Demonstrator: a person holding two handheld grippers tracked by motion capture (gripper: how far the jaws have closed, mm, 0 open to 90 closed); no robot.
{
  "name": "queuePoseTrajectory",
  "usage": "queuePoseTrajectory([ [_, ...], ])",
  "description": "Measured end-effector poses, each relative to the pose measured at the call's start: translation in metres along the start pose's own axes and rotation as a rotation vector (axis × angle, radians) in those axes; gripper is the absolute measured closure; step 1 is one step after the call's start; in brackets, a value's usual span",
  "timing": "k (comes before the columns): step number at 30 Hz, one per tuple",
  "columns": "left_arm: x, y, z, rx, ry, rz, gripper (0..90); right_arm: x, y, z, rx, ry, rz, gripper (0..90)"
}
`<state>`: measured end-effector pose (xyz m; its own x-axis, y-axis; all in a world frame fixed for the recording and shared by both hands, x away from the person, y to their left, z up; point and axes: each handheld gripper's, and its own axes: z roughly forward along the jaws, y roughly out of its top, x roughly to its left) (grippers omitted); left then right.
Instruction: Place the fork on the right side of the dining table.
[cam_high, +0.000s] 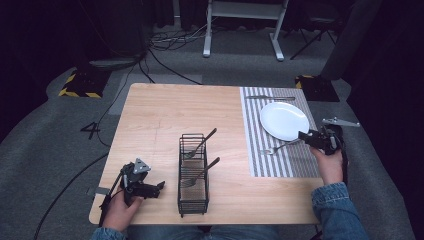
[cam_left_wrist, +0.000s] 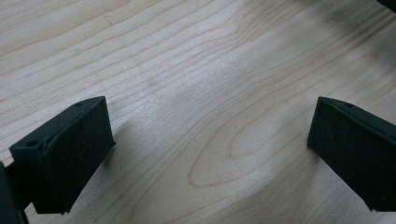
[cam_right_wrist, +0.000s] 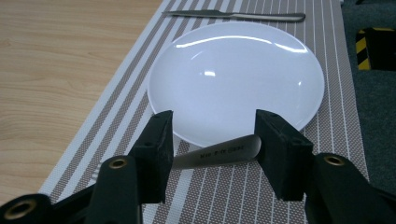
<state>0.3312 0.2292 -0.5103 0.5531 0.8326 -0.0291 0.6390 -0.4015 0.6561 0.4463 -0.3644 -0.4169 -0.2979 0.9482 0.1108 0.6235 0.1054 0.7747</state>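
A white plate (cam_high: 284, 120) (cam_right_wrist: 236, 77) rests on a striped placemat (cam_high: 257, 160) (cam_right_wrist: 224, 196) at the table's right. Beside the plate on the mat lies a fork (cam_high: 280, 147), tines toward the table's middle. Its handle end (cam_right_wrist: 219, 153) sits between the jaws of my right gripper (cam_high: 309, 138) (cam_right_wrist: 214, 140), which stand apart; the tip touches one jaw and the grip is not closed. My left gripper (cam_high: 159, 186) (cam_left_wrist: 210, 140) is wide open over bare wood near the front left, holding nothing.
A black wire caddy (cam_high: 193, 197) with two forks (cam_high: 200, 145) (cam_high: 200, 175) stands in the table's middle front. A knife (cam_high: 270, 97) (cam_right_wrist: 233, 15) lies across the mat's far end. Dark floor, cables and a desk frame (cam_high: 245, 30) lie beyond the table.
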Motion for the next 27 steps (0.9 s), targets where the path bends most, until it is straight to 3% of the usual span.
queuePoseTrajectory([
  [16, 0.0, 0.0, 0.0, -0.001, -0.001, 0.0, 0.3, -0.026, -0.03, 0.027, 0.11, -0.026, 0.074, 47.9],
  [24, 0.0, 0.0, 0.0, 0.0, -0.001, 0.0, 0.2, -0.035, -0.038, 0.032, 0.11, -0.05, 0.073, 49.8],
  [27, 0.0, 0.0, 0.0, -0.001, -0.001, 0.0, 0.3, -0.038, -0.037, 0.031, 0.09, -0.094, 0.048, 49.6],
])
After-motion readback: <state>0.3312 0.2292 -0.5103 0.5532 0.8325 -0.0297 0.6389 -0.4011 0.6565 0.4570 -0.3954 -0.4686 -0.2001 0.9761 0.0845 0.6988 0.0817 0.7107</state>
